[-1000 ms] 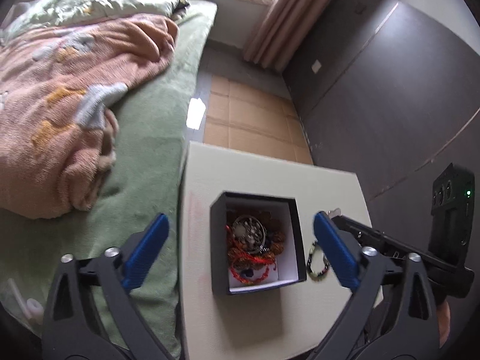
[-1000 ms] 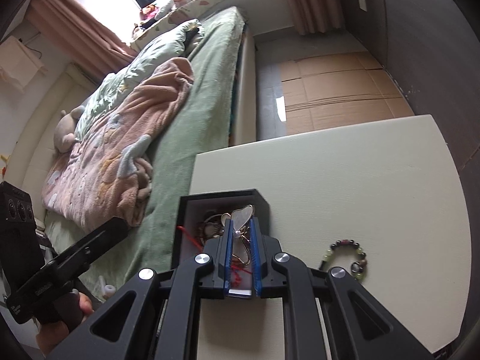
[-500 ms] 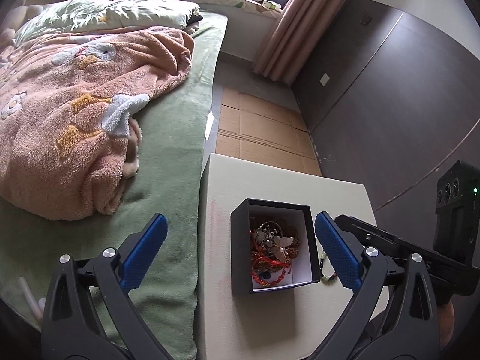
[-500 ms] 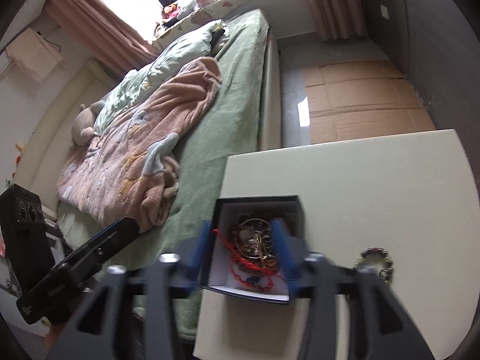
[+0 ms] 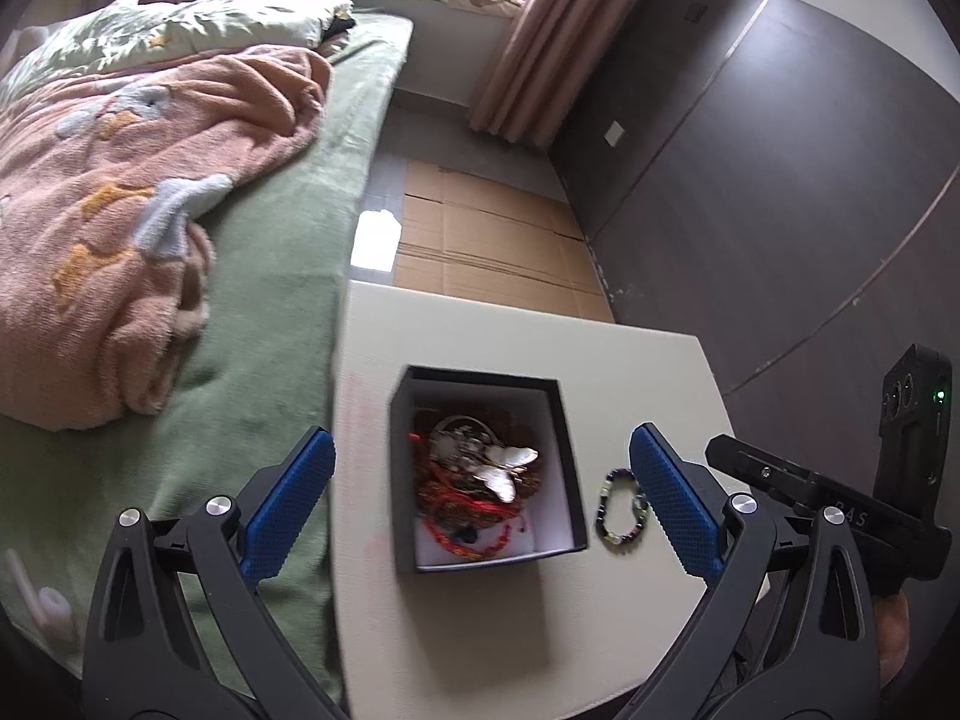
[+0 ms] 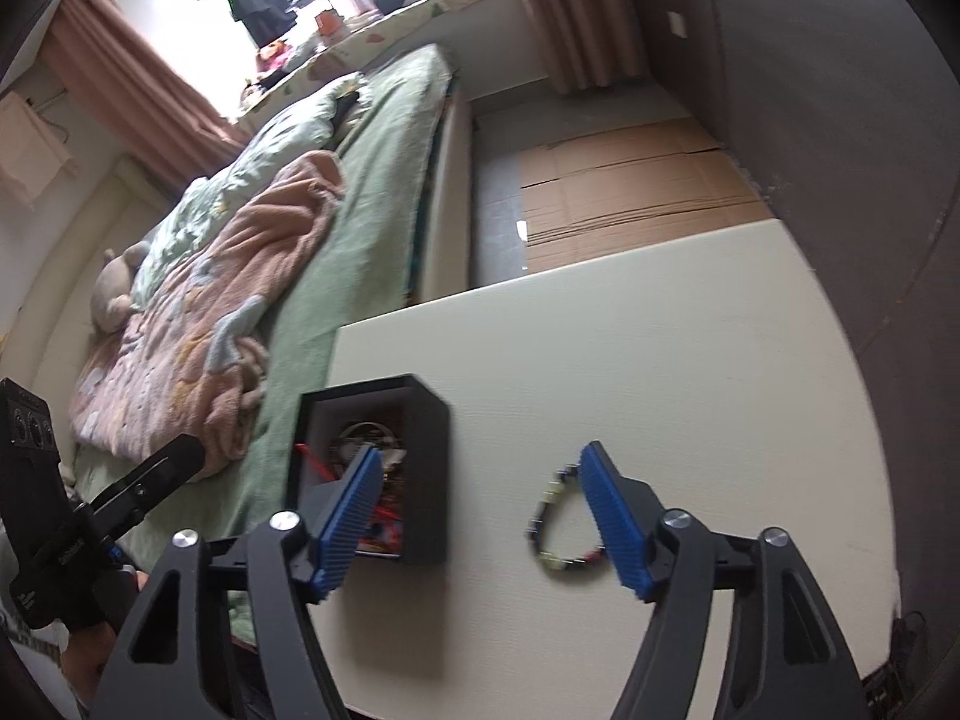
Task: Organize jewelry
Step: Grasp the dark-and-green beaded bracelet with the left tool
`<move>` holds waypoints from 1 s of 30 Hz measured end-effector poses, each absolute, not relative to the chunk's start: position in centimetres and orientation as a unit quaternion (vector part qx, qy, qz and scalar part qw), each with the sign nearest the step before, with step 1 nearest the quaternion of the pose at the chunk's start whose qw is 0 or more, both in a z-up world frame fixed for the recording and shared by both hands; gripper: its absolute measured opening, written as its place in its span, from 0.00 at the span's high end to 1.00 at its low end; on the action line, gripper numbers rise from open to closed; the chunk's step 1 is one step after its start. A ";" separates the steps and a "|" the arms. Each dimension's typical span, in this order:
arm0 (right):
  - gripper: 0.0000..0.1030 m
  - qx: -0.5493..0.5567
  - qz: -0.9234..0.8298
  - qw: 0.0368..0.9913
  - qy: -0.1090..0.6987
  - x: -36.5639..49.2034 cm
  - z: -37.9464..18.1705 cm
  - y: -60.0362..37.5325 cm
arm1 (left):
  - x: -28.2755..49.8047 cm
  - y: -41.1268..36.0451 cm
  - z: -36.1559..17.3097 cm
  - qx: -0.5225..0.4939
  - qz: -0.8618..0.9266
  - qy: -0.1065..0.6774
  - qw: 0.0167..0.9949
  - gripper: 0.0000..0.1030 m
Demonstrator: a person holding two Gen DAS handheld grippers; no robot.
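Since the earlier frame the butterfly ornament (image 5: 510,467) has left the right claw (image 6: 480,516) and now lies on top of the tangle inside the black box (image 5: 567,450); that claw, clamped on it a second ago, is opening with nothing between its blue pads, and it has drifted sideways so the beaded bracelet (image 6: 555,525) sits on the table (image 6: 660,360) between its fingers, close to the right-hand pad. The left claw (image 5: 480,510) hangs released too, straddling the box, with the bracelet just inside its right pad.

Risks from here, as a judgement: the bracelet is a limp loop lying flat, so a close from above could pinch only a few beads and let it swing free, or push it along the smooth table towards the near edge. The right claw's left finger hangs over the box opening; a careless descent could knock the box wall and shift it, or snag the red cord (image 5: 456,540) piled inside. The two claws work close together and could collide
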State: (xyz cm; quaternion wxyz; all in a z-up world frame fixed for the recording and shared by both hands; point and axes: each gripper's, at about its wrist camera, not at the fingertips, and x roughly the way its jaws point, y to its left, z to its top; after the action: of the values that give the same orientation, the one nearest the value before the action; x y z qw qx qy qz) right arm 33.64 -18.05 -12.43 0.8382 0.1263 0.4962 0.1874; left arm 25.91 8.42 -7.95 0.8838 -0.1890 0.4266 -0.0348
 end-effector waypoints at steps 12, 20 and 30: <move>0.14 0.138 0.128 0.851 0.491 32.2 -13.3 -24.2 | 27.0 1.3 -8.1 -0.146 -0.113 0.447 0.875 0.05; 0.14 0.149 0.098 0.851 0.494 31.2 -14.4 -27.5 | 28.2 -3.5 -9.8 -0.120 -0.152 0.496 0.847 0.44; 0.15 0.169 0.074 0.849 0.496 30.1 -15.3 -30.9 | 31.1 -6.8 -13.4 -0.060 -0.124 0.578 0.805 0.70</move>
State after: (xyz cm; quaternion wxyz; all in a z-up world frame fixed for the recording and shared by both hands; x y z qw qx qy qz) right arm 30.13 -30.85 -15.31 0.8485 0.1694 0.4957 0.0742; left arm 31.11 -6.84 -13.44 0.8046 -0.0599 0.5776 -0.1243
